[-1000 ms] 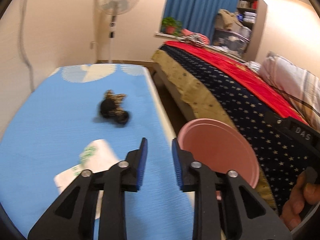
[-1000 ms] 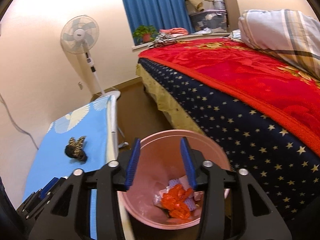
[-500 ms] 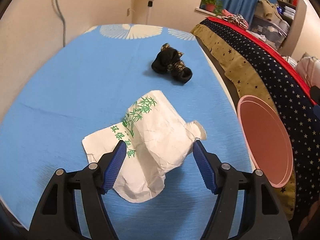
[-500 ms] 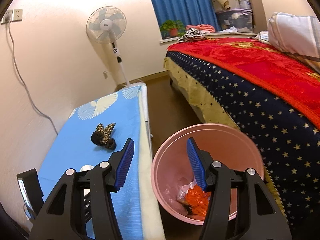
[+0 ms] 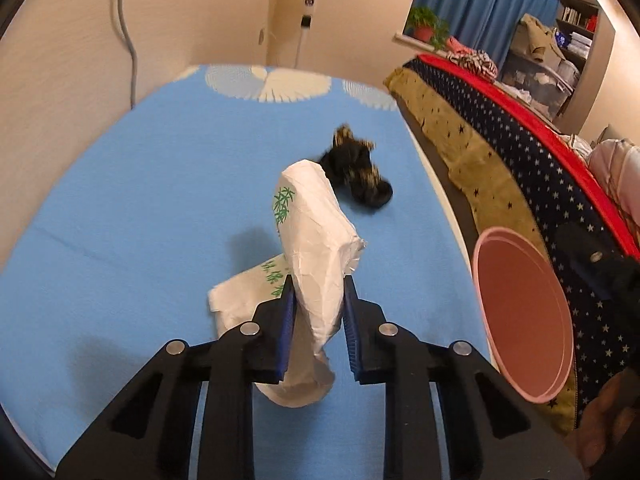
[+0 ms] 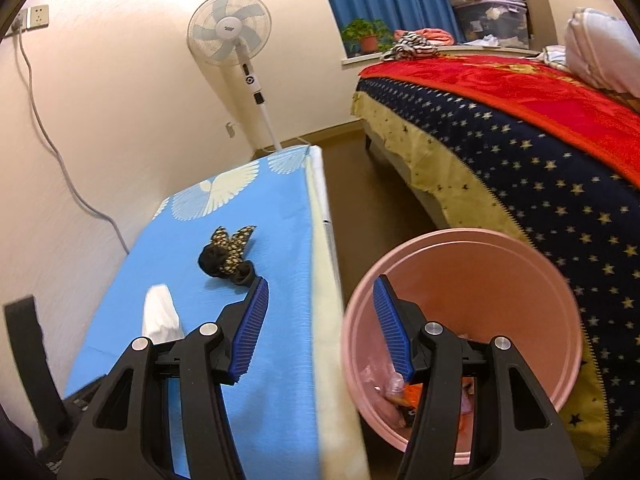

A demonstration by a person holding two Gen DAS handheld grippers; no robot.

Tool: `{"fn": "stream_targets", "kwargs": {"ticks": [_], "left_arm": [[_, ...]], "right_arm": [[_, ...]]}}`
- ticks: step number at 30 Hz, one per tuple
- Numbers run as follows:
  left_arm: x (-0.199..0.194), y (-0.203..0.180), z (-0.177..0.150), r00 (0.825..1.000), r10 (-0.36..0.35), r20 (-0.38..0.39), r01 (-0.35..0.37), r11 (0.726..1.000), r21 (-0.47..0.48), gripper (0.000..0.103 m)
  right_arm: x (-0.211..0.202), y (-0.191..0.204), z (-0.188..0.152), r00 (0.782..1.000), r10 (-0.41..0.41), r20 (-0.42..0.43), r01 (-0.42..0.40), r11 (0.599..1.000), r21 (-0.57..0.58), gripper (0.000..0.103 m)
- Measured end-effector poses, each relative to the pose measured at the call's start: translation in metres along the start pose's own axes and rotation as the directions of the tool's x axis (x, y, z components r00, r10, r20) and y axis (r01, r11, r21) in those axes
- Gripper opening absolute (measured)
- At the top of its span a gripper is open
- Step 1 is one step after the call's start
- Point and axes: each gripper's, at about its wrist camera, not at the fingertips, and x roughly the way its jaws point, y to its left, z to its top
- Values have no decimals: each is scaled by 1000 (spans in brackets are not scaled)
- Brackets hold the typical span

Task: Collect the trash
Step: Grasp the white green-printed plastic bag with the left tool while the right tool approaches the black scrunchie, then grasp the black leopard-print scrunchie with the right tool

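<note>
A crumpled white paper bag with green print (image 5: pixel 312 248) lies on the blue board cover (image 5: pixel 120 220); its folded upper part stands up between the blue pads of my left gripper (image 5: pixel 317 300). The jaws are closing and the pads press the bag on both sides. A dark patterned cloth bundle (image 5: pixel 358 176) lies just beyond it. The pink bin (image 6: pixel 480 292) stands on the floor right of the board, with orange and clear scraps inside. My right gripper (image 6: pixel 320 300) is open, empty, one finger over the board and one over the bin. The bag (image 6: pixel 160 314) shows at its left.
A bed with a starred navy and red blanket (image 6: pixel 540 152) runs along the right. A standing fan (image 6: pixel 230 36) is by the far wall. A narrow strip of brown floor (image 6: pixel 368 200) separates board and bed. The board's white edge (image 6: pixel 326 320) is beside the bin.
My left gripper swung from beside the bin to the bag, opened wide around it, then closed on it; the bag now stands folded up. The right gripper opened slightly and shifted left.
</note>
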Motion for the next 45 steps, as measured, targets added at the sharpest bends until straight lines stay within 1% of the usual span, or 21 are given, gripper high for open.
{"fn": "stream_targets", "kwargs": {"ticks": [3,8,10,15,23,28,34,39,42,43,45], "left_arm": [[0,3,5,1000,6,25,-6,1000,4,22],[3,9,13,998,36,50,-37,999,12,22],[5,11,16,997,46,60,-47,999,15,22],[11,23,22,995,77,68,-76,997,-10,22],[22,39,30,990,120,74,-116,992,-53,22],[29,46,32,989,136,64,-131,989,-75,22],[41,55,30,989,145,26,-142,985,-95,22],[45,57,29,988,150,17,-148,985,-92,22],[47,56,30,988,152,13,-151,984,-93,22],[48,56,30,988,154,12,-152,984,-93,22],[48,55,30,988,155,12,-153,984,-94,22]], "right_arm": [[13,9,-2,1000,19,-16,-19,1000,-12,54],[30,24,-4,998,53,-34,-54,998,-28,52],[36,29,-5,997,65,-41,-67,997,-38,47],[54,39,-4,994,86,-67,-90,994,-56,41],[82,57,-2,989,110,-96,-118,989,-87,41],[105,65,-3,985,118,-123,-128,988,-82,41],[135,76,-3,979,122,-164,-137,987,-81,41],[154,79,0,974,117,-194,-132,989,-70,41],[160,78,0,968,125,-216,-141,988,-62,30],[160,78,-1,967,130,-221,-147,987,-61,23],[161,80,-1,963,141,-228,-159,985,-65,15]]}}
